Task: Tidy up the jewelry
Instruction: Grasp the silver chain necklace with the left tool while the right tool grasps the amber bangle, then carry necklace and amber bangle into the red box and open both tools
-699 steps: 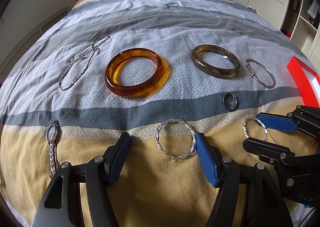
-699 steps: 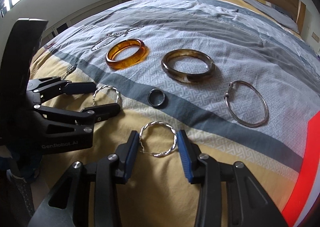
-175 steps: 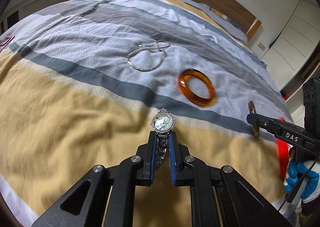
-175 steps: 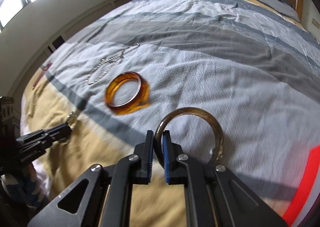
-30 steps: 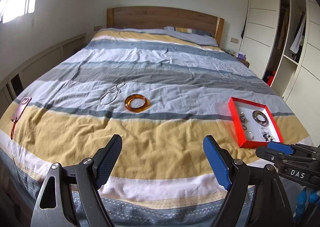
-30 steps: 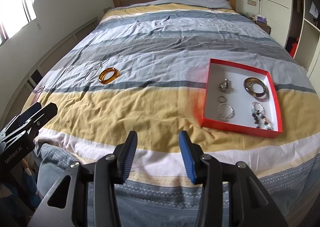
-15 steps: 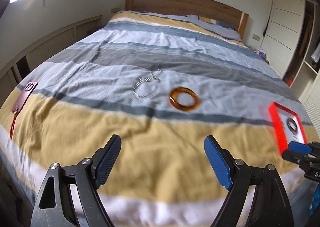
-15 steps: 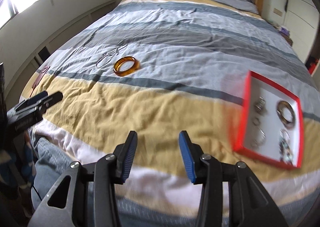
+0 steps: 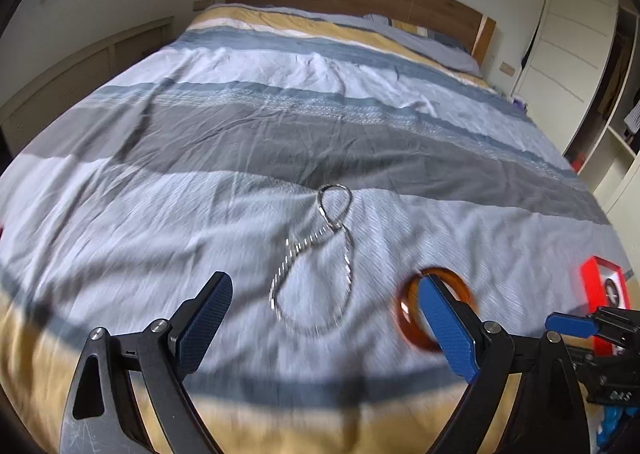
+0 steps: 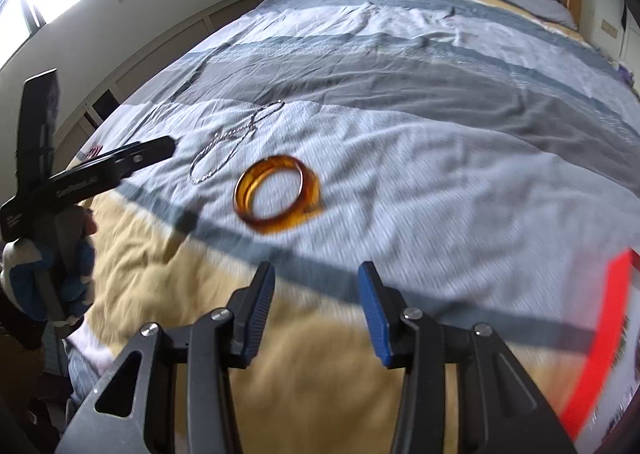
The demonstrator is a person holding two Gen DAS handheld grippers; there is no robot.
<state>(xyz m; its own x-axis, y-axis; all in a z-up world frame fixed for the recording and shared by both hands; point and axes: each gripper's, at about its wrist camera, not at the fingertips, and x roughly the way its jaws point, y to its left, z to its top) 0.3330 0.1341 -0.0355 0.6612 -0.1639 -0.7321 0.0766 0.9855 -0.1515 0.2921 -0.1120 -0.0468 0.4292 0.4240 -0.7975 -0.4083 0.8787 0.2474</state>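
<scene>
Now, from your left wrist view, the left gripper (image 9: 320, 318) has nothing between its jaws, and they are opening as it comes in over the bedspread (image 9: 200, 181). The silver chain (image 9: 316, 266) lies straight ahead of it, framed in the gap between the two blue pads but beyond their tips, not touched. Its long axis runs away from you toward the headboard, with a small loop at the far end and a wider loop at the near end, so the near loop is what your pads would meet first. The amber bangle (image 9: 434, 310) lies flat just to the right of the chain, partly hidden behind your right-hand pad, and the red tray (image 9: 596, 274) sits at the bed's right edge. The right gripper (image 9: 576, 328) shows low at that side. From your right wrist view, the right gripper (image 10: 316, 310) is partly open and empty, over the yellow band near the foot edge of the bed. The amber bangle (image 10: 278, 193) lies ahead and slightly left of its gap, well short of contact, lying flat. The silver chain (image 10: 232, 145) sits farther left, close to the left gripper's finger (image 10: 120, 161). By this layout, your left hand is nearer the chain and your right nearer the bangle; the red tray (image 10: 600, 334) is at the right edge.
</scene>
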